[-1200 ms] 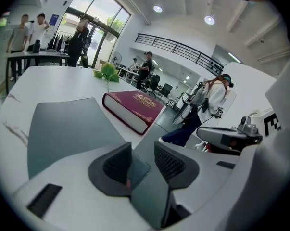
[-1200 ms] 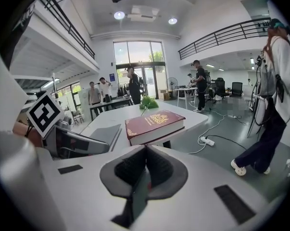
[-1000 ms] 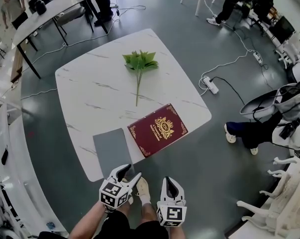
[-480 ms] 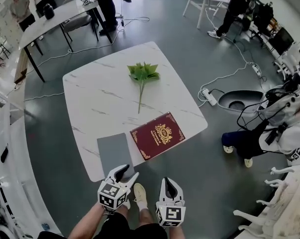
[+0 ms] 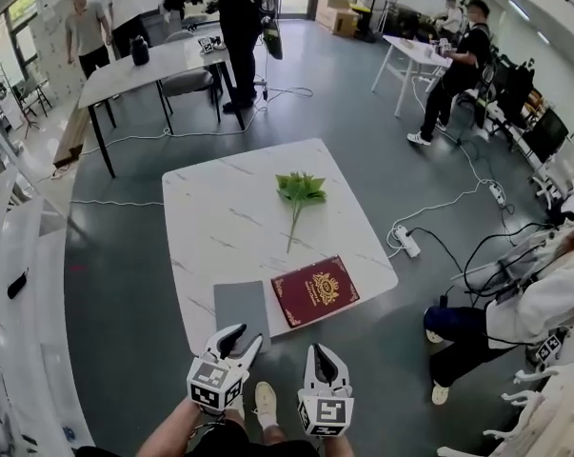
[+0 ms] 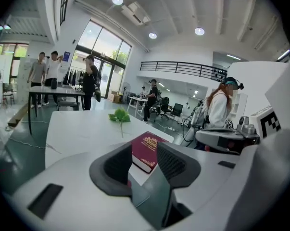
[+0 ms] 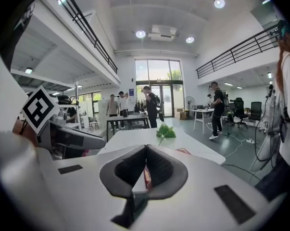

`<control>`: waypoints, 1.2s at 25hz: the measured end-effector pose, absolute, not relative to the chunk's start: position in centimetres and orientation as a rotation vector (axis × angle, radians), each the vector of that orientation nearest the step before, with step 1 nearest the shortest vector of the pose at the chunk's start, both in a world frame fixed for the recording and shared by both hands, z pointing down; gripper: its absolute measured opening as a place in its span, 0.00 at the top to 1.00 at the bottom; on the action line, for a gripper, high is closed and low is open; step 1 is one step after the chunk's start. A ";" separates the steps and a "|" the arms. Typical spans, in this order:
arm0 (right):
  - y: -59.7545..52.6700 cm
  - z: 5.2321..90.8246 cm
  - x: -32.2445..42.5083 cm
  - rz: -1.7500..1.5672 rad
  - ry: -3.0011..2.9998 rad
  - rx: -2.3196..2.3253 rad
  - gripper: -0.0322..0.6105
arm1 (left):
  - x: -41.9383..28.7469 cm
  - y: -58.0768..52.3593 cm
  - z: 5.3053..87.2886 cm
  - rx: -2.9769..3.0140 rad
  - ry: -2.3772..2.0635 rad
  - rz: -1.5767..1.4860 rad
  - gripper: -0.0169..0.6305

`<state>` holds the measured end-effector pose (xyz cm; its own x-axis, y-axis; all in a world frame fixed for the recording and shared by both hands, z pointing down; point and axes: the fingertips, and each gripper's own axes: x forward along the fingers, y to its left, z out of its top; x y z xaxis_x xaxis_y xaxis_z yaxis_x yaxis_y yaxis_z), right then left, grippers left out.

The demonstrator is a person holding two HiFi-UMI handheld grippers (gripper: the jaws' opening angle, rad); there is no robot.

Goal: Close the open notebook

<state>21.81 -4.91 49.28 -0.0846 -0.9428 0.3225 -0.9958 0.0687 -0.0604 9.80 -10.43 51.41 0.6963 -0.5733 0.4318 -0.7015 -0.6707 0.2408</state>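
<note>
The notebook lies shut on the white marble table, near its front edge, showing a dark red cover with a gold emblem. I hold both grippers in the air short of that edge, apart from the book. My left gripper has its jaws apart and closing, with nothing between them. In the left gripper view the notebook shows beyond the left gripper. My right gripper has its tips together and holds nothing. In the right gripper view the right gripper covers most of the book.
A grey sheet lies left of the notebook, and a green leafy sprig lies mid-table. A power strip and cables cross the floor at the right, where a person sits. Further tables and standing people are behind.
Both grippers have risen, and the head view has lifted to show more of the room, with the table smaller and farther off. The left jaws have narrowed a little. The notebook has not moved.
</note>
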 end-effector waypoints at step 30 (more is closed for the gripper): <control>-4.6 37.1 6.5 0.016 -2.618 1.556 0.92 | -7.9 -3.9 38.4 2.388 -1.686 0.195 0.92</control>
